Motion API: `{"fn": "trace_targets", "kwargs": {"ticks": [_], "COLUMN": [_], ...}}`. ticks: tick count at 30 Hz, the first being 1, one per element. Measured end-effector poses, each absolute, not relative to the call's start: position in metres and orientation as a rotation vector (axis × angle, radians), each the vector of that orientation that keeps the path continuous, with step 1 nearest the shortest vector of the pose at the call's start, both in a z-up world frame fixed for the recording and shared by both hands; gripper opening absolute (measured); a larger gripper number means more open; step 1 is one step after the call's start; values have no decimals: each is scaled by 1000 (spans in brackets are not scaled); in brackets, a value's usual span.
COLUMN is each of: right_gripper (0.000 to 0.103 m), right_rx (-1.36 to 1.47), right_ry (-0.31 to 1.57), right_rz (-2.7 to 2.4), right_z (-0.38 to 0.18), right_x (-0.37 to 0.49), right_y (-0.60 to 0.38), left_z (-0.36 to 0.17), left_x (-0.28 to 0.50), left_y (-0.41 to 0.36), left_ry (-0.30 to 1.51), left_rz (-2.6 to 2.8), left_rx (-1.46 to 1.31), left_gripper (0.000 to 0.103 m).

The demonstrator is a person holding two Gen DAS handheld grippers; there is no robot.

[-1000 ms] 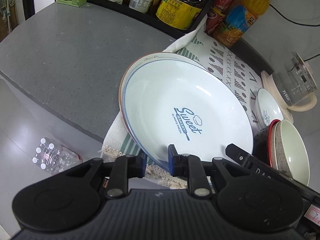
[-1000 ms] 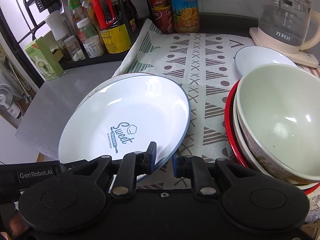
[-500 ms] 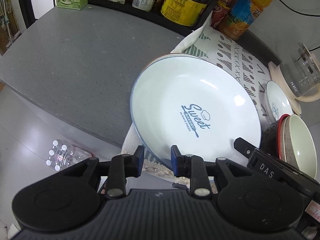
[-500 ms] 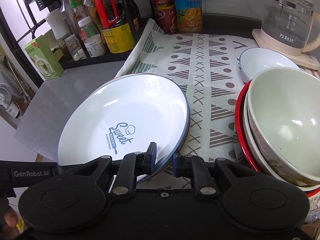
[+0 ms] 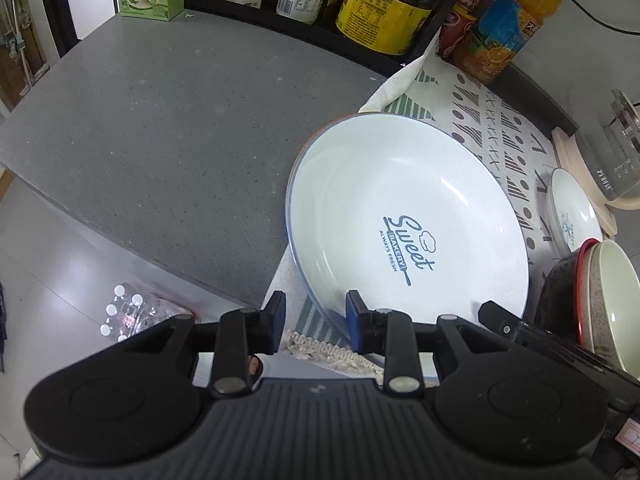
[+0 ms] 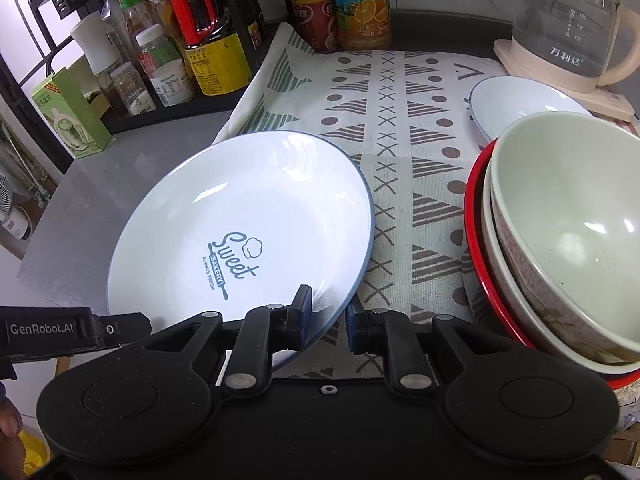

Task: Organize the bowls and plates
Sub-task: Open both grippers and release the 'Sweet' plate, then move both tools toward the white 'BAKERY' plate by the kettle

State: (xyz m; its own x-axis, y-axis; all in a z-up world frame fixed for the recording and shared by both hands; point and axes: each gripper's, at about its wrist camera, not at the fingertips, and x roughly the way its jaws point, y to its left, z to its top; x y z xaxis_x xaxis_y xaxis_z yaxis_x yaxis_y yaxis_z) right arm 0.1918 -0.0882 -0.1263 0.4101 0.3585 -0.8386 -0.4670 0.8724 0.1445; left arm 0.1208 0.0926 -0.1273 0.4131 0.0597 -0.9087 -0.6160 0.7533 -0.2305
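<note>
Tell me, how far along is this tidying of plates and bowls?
Done: the bowls are nested in one stack on the right. In hand: the left tongs and right tongs both sit open at the near rim of the large "Sweet" plate, without clamping it. Left: the small plate lies alone by the kettle, not yet stacked.

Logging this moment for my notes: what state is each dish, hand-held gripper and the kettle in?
Sweet Bakery plate: on another plate, near rim between both grippers' fingers.
Left hand-held gripper: open, astride the rim.
Right hand-held gripper: open, astride the rim.
Stacked bowls: nested, upright, empty on top.
Small plate: flat on the cloth, empty.
Glass kettle: on its base; contents unclear.
</note>
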Motion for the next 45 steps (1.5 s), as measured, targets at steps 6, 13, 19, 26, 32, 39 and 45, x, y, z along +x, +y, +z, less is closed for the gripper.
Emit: {"fn": "trace_targets", "kwargs": {"ticks": [6, 13, 19, 26, 32, 39, 45], "right_gripper": [25, 27, 35, 65, 82, 90, 92], "right_rx": [-121, -89, -44, 5, 39, 74, 95], "right_ry": [1026, 1009, 953, 848, 790, 758, 739], "right_rz": [546, 599, 682, 695, 654, 576, 515], "right_z": [-122, -107, -79, -50, -39, -36, -33], "right_x": [190, 186, 179, 179, 180, 182, 185], "right_y": [-88, -96, -105, -136, -174, -212, -244], "left_z": [-123, -111, -91, -66, -53, -40, -39], "left_x": [121, 118, 110, 105, 111, 127, 150], "left_y": [91, 84, 72, 46, 19, -8, -27], "left_ry": [1071, 1056, 1010, 948, 932, 903, 902], "left_rz": [486, 527, 561, 578, 549, 493, 447], "left_rx": [-597, -600, -588, -547, -530, -501, -470], "left_gripper": [30, 47, 69, 81, 81, 82, 84]}}
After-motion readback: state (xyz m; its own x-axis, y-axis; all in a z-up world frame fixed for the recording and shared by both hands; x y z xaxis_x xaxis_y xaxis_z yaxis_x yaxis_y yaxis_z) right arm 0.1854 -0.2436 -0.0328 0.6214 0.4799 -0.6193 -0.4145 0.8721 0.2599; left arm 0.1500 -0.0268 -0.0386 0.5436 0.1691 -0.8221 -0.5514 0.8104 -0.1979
